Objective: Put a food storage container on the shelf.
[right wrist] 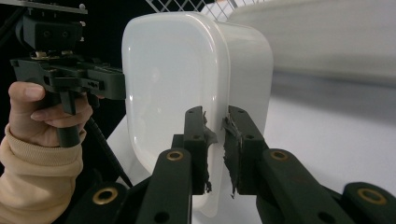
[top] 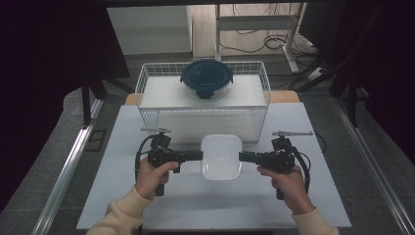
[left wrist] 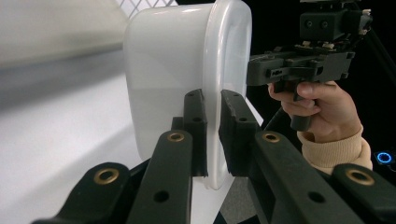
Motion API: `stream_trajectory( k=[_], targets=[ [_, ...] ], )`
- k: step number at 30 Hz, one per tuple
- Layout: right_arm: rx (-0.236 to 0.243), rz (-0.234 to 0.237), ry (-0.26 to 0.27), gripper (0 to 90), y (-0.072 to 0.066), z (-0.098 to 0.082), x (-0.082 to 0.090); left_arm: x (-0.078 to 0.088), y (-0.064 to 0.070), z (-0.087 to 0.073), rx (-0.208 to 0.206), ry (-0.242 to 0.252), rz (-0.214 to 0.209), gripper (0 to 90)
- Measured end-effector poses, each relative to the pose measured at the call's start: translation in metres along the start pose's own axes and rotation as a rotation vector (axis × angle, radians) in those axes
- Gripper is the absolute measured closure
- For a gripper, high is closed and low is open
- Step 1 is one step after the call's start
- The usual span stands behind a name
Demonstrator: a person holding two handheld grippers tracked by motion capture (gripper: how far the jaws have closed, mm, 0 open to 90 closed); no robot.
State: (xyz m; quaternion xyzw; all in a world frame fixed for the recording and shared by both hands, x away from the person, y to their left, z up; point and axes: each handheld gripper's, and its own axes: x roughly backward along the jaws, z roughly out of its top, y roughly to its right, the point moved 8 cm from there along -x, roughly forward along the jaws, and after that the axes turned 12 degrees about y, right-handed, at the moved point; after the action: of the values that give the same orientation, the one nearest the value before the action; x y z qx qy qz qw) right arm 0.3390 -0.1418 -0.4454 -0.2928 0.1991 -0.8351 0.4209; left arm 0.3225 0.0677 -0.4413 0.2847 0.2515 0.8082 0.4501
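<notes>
A white rectangular plastic container (top: 221, 156) hangs just above the white table (top: 122, 196), held from both sides. My left gripper (top: 199, 156) is shut on its left rim, and my right gripper (top: 242, 156) is shut on its right rim. In the left gripper view the container's rim (left wrist: 214, 116) sits pinched between the two black jaws, with the other hand's gripper (left wrist: 299, 65) beyond it. In the right gripper view the container (right wrist: 196, 84) is clamped the same way at its rim (right wrist: 215, 126), and the left hand's gripper (right wrist: 65, 74) shows at the left.
A white wire basket (top: 203, 120) stands at the back of the table. A round glass container with a dark blue lid (top: 207, 77) sits inside it. Table legs and cables (top: 274, 41) lie on the floor beyond.
</notes>
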Motion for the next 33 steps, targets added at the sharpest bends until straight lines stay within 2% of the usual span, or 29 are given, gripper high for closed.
stream_trajectory(
  k=[4,5,9,18,32,33],
  targets=[
    [0.014,0.004,0.008,78.6,-0.006,0.012,0.0,0.003,0.005,0.011,-0.02,0.012,0.001,81.7],
    [0.028,0.006,0.016,78.6,-0.01,0.021,0.001,0.005,0.009,0.019,-0.03,0.02,0.001,81.7],
    [0.052,0.009,0.029,78.6,-0.019,0.037,0.002,0.009,0.016,0.035,-0.051,0.037,-0.001,81.7],
    [0.092,0.014,0.042,78.6,-0.034,0.066,0.0,0.018,0.025,0.061,-0.084,0.058,0.008,81.6],
    [0.131,0.027,0.065,78.8,-0.053,0.099,-0.003,0.03,0.036,0.096,-0.111,0.08,0.013,81.4],
    [0.137,0.029,0.067,78.8,-0.058,0.106,-0.003,0.032,0.038,0.102,-0.108,0.084,0.01,81.3]
  ],
)
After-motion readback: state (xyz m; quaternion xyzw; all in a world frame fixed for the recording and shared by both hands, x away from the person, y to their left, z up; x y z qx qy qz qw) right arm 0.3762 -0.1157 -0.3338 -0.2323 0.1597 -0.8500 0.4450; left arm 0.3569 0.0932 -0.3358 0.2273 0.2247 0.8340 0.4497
